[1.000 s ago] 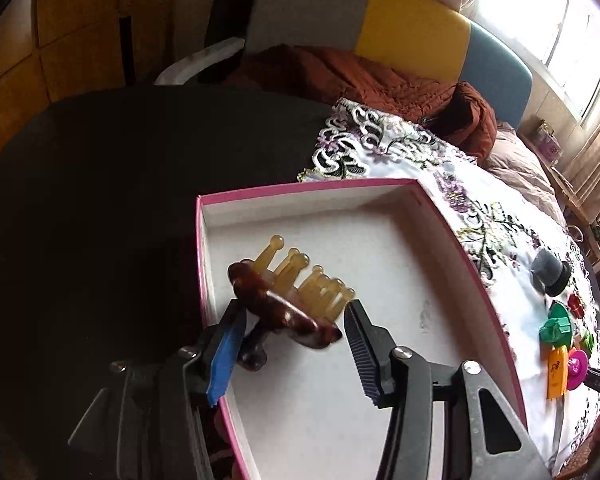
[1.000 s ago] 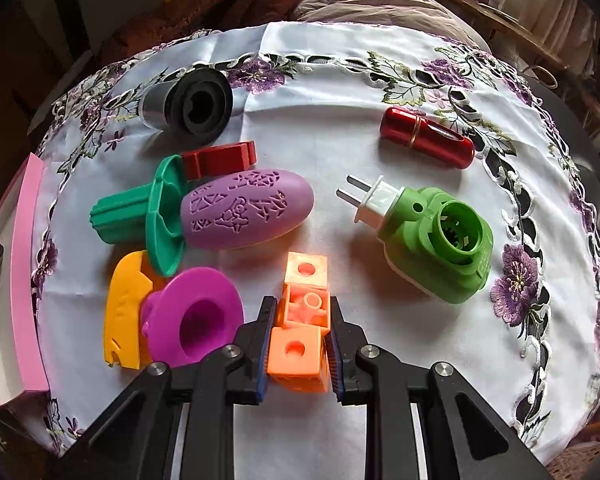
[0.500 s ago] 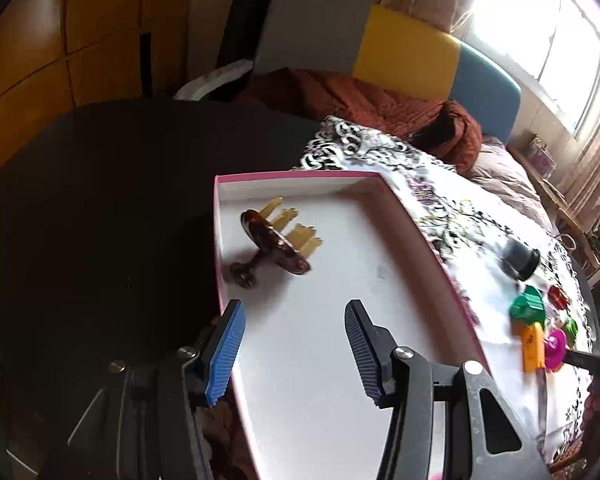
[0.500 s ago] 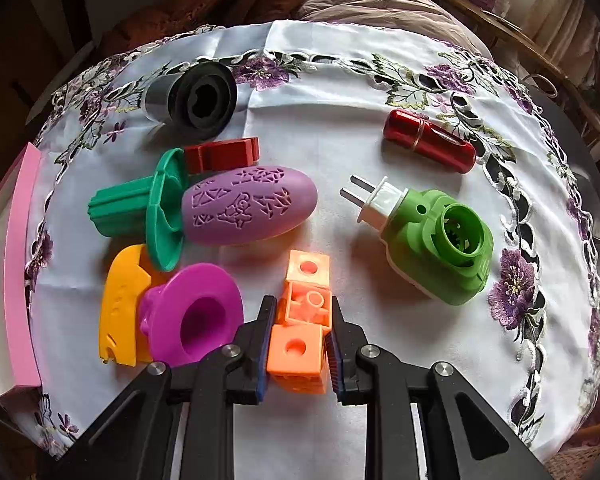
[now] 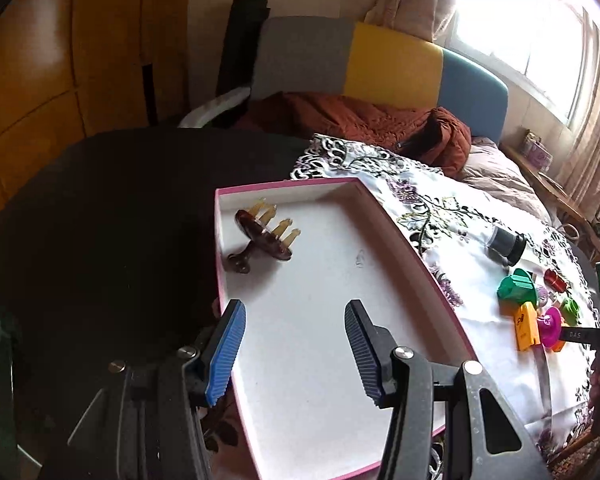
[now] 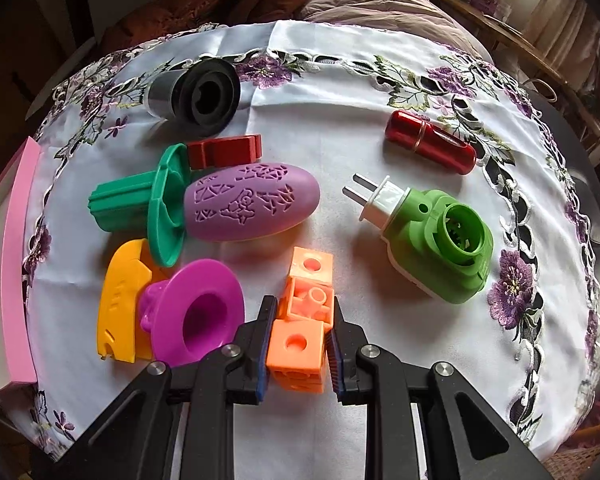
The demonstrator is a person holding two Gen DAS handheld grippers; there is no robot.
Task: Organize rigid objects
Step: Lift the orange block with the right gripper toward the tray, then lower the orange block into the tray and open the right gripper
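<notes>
The left tool [image 5: 294,354] hangs with its jaws apart and nothing between them above the near part of the pink-rimmed box [image 5: 416,248]. The brown hair claw [image 5: 262,236] lies in the box's far left corner. The right tool [image 6: 300,344] is clamped tight on the orange block piece [image 6: 304,320], which rests on the embroidered cloth [image 6: 332,92] covering the bench, near the magenta funnel-shaped piece [image 6: 198,312] and the green plug-in device [image 6: 440,236]. The step in hand appears to be picking up the orange piece. The next move calls for lifting it clear of its neighbours and carrying it left to the box.
</notes>
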